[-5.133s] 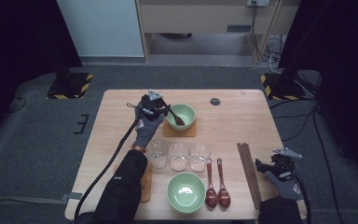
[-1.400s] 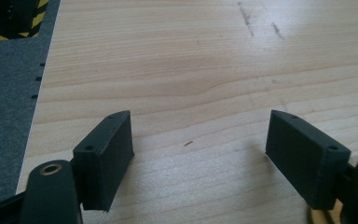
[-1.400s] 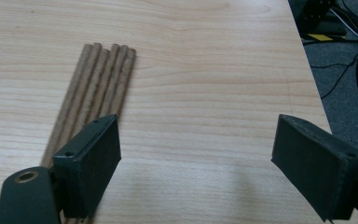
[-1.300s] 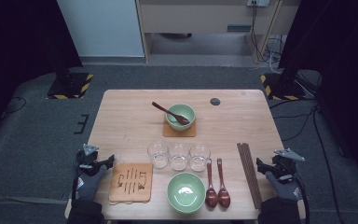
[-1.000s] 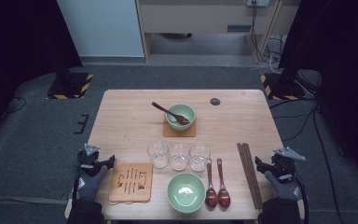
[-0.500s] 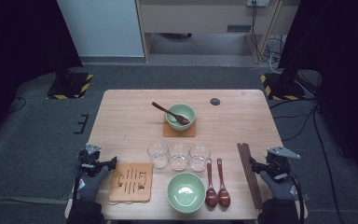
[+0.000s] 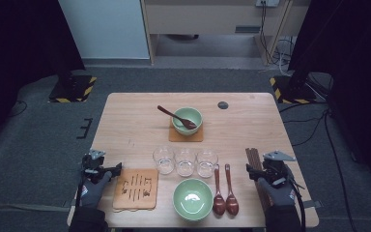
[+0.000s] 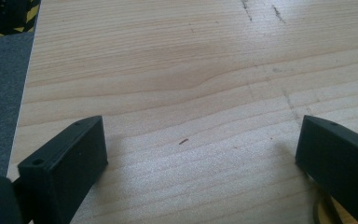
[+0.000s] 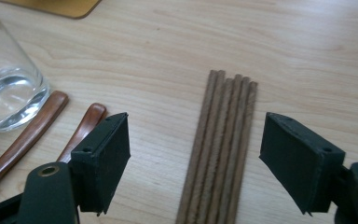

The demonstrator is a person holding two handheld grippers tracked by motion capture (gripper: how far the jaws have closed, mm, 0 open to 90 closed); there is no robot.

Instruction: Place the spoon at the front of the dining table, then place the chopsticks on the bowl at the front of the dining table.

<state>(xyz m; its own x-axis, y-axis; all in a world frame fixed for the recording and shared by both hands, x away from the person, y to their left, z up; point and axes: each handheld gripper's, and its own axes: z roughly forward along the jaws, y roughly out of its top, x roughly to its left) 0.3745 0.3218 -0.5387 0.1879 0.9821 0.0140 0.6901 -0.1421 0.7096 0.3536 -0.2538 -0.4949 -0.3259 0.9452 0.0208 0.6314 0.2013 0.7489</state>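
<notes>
Wooden table [image 7: 125,121] on grey carpet, with a gripper at each near corner.
Right gripper [image 9: 193,154]: jaws apart, straddling the chopsticks [image 9: 219,140] near the right edge, pads clear of them. Left gripper [image 8: 200,149]: jaws have just been opening, now wide apart over bare wood at the near left corner, nothing between them, beside the coaster [image 7: 136,188].

My high view looks forward and down over the whole table [image 7: 251,121]. Each gripper view rides low, close to the wood; the right one shares the chopsticks [image 9: 219,149] with it.
</notes>
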